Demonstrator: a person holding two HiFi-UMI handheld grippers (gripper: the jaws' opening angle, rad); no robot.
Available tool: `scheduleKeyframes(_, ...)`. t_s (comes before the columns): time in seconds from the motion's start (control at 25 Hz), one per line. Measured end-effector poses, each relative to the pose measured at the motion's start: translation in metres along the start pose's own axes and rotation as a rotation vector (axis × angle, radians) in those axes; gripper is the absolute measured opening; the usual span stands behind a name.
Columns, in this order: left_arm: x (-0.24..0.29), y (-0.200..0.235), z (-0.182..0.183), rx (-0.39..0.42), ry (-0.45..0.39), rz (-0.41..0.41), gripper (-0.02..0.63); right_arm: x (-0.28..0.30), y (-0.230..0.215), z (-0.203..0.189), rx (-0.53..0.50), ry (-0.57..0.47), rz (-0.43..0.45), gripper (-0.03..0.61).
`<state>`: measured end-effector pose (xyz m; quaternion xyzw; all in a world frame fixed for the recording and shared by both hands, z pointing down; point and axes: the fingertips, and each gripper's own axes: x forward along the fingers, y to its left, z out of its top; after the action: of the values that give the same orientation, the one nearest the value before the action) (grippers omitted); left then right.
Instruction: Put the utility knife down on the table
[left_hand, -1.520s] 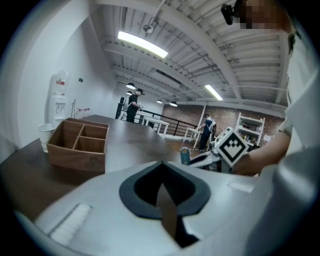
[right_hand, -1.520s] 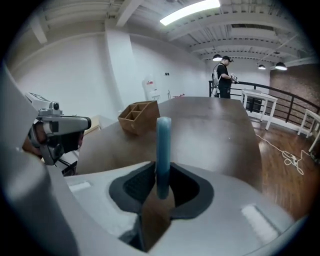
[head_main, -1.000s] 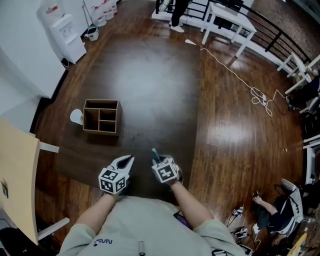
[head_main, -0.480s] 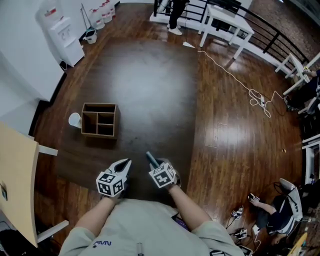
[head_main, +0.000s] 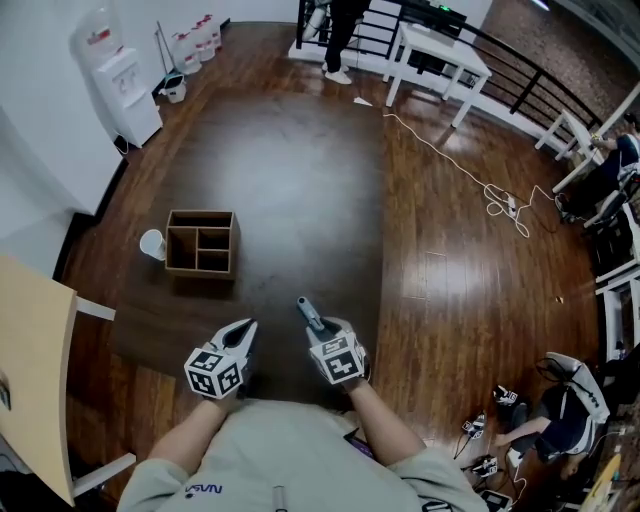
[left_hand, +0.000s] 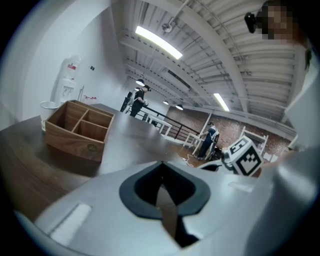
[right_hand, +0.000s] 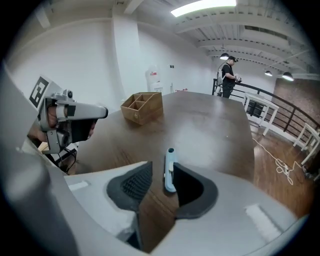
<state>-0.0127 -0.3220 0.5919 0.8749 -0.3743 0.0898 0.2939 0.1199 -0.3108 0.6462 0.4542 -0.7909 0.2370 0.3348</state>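
Note:
The pale blue utility knife (right_hand: 170, 172) lies lengthwise between the jaws of my right gripper (right_hand: 161, 167), low over the dark table (right_hand: 210, 130). It rests against the right pad, and a clear gap separates it from the left pad as the jaws are opening. In the head view the knife (head_main: 308, 311) sticks out ahead of the right gripper (head_main: 318, 330), pointing up and left. My left gripper (head_main: 245, 330) hovers beside it near the table's front edge. Its jaws are shut with nothing between them (left_hand: 161, 167).
A wooden box with compartments (head_main: 202, 243) stands on the table's left part, with a white cup (head_main: 152, 243) beside it. The table (head_main: 290, 180) stretches away beyond the grippers. White desks, a railing, a floor cable and people are in the background.
The right gripper's jaws have widened and more of the knife shows ahead of them. Both grippers have lifted slightly near the front edge.

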Motion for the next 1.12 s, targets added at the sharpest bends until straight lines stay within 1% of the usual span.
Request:
scheduleKeyframes(0.12, -0.012, -0.007, 0.007, 0.021, -0.027, -0.026, 0.0, -0.021, 0.0, 0.009, 0.032, -0.068, -0.043, 0.13)
scheduleKeyframes(0.2, -0.027, -0.014, 0.014, 0.045, -0.051, -0.047, 0.0, -0.041, 0.008, 0.019, 0.067, -0.144, -0.06, 0.13)
scheduleKeyframes(0.28, -0.046, -0.022, 0.024, 0.069, -0.081, -0.073, 0.0, -0.065, 0.022, 0.034, 0.109, -0.241, -0.071, 0.126)
scheduleKeyframes(0.36, -0.067, -0.033, 0.034, 0.09, -0.116, -0.113, 0.0, -0.092, 0.041, 0.048, 0.144, -0.35, -0.081, 0.081)
scheduleKeyframes(0.4, -0.079, -0.041, 0.037, 0.102, -0.13, -0.139, 0.0, -0.106, 0.053, 0.054, 0.158, -0.403, -0.083, 0.075)
scheduleKeyframes(0.44, -0.092, -0.05, 0.037, 0.118, -0.139, -0.166, 0.0, -0.12, 0.066, 0.058, 0.169, -0.454, -0.083, 0.053)
scheduleKeyframes(0.56, -0.132, -0.079, 0.028, 0.181, -0.136, -0.228, 0.002, -0.16, 0.107, 0.061, 0.179, -0.555, -0.096, 0.008)
scheduleKeyframes(0.64, -0.158, -0.095, 0.016, 0.206, -0.129, -0.255, 0.002, -0.182, 0.134, 0.057, 0.169, -0.582, -0.121, 0.002)
scheduleKeyframes(0.8, -0.205, -0.127, -0.006, 0.219, -0.136, -0.304, 0.002, -0.225, 0.177, 0.038, 0.164, -0.605, -0.172, 0.002)
scheduleKeyframes(0.96, -0.239, -0.146, -0.026, 0.234, -0.143, -0.328, 0.002, -0.253, 0.215, 0.016, 0.16, -0.613, -0.185, 0.002)
scheduleKeyframes(1.12, -0.258, -0.163, -0.045, 0.234, -0.16, -0.335, 0.002, -0.275, 0.233, -0.004, 0.126, -0.639, -0.202, 0.002)
